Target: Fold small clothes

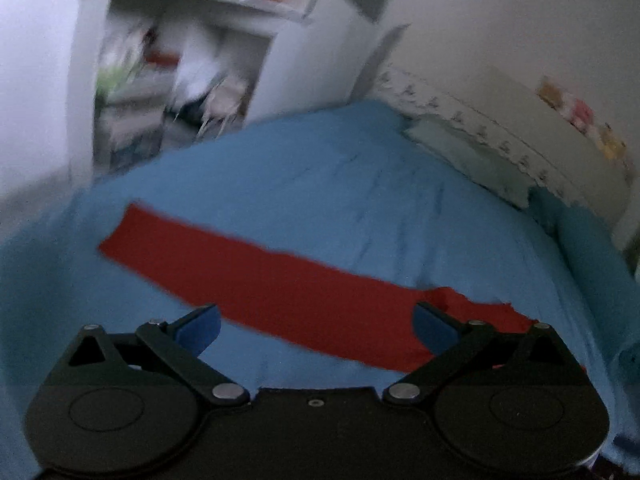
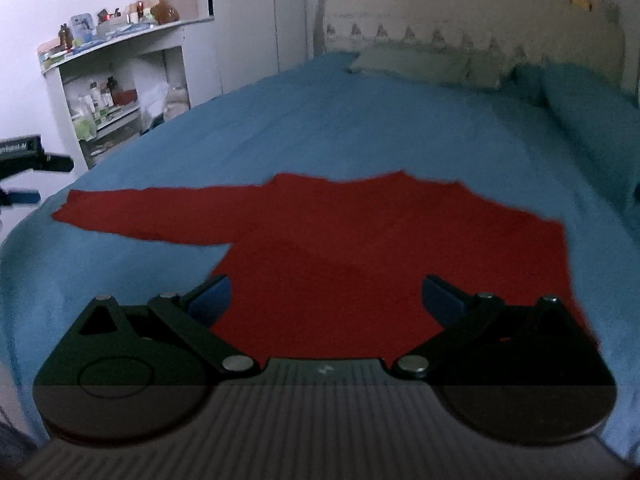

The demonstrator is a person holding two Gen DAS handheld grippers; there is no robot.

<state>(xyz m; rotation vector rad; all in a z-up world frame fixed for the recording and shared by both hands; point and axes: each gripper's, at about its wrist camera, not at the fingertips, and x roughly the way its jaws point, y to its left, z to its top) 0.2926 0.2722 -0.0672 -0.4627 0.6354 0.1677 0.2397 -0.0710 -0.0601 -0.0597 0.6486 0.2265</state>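
The red top (image 2: 360, 248) lay flat on the blue bedspread (image 2: 360, 120), near the foot of the bed, its body spread wide and one long sleeve (image 2: 152, 212) stretched straight out to the left. From where I stood the folding looked barely begun. On the right side no sleeve stuck out; it might already have been turned in over the body, though the dim light and the dark patch across the cloth made that hard to say for certain. The left sleeve plainly remained to be folded in, and after it the body itself.

Neither tool had hold of anything. The left gripper (image 1: 316, 328) hung above the sleeve with its blue pads (image 1: 200, 328) spread wide, nothing between them. The right gripper (image 2: 326, 300) hovered over the lower part of the body, jaws likewise parted and empty. The shelves (image 2: 120, 92) and pillows (image 2: 428, 66) beyond played no part.
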